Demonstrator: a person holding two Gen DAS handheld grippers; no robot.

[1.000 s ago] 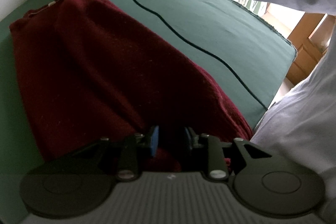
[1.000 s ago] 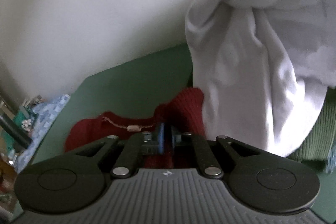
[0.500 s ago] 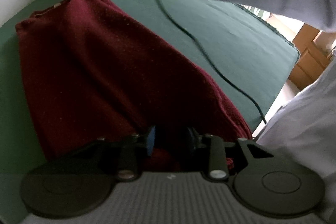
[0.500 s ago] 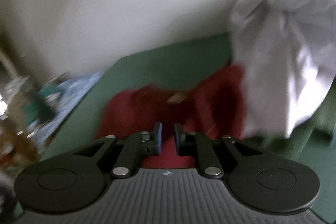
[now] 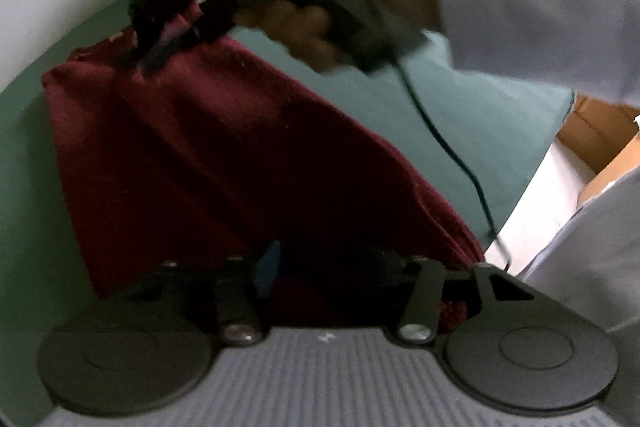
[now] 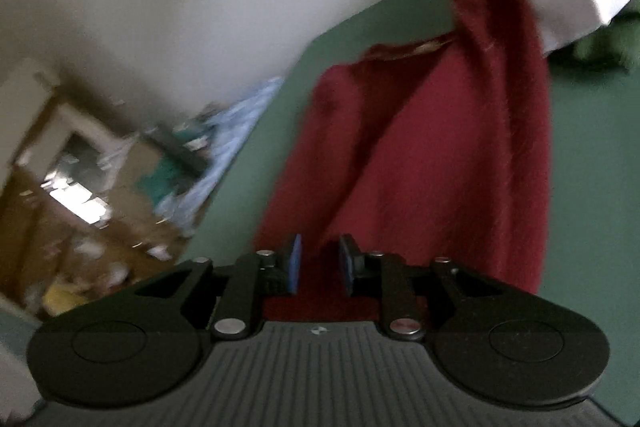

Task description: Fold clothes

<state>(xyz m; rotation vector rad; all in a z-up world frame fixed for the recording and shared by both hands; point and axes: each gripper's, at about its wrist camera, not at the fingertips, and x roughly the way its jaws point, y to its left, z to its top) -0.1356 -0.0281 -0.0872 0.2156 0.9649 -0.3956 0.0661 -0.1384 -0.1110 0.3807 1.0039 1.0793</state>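
Dark red knitted garment point(image 5: 208, 155) spread on green bed point(image 5: 480, 131); right tool point(image 6: 319, 263) now parted, collar released; left tool point(image 5: 326, 267) wide astride near hem, fold apparently laid.

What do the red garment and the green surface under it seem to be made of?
The red garment looks like a soft knit, perhaps wool or acrylic: matte, with a fuzzy nap along its edges and heavy, limp folds. The green surface looks like a smooth, matte woven sheet, probably cotton; blur hides the weave, so that is a guess.
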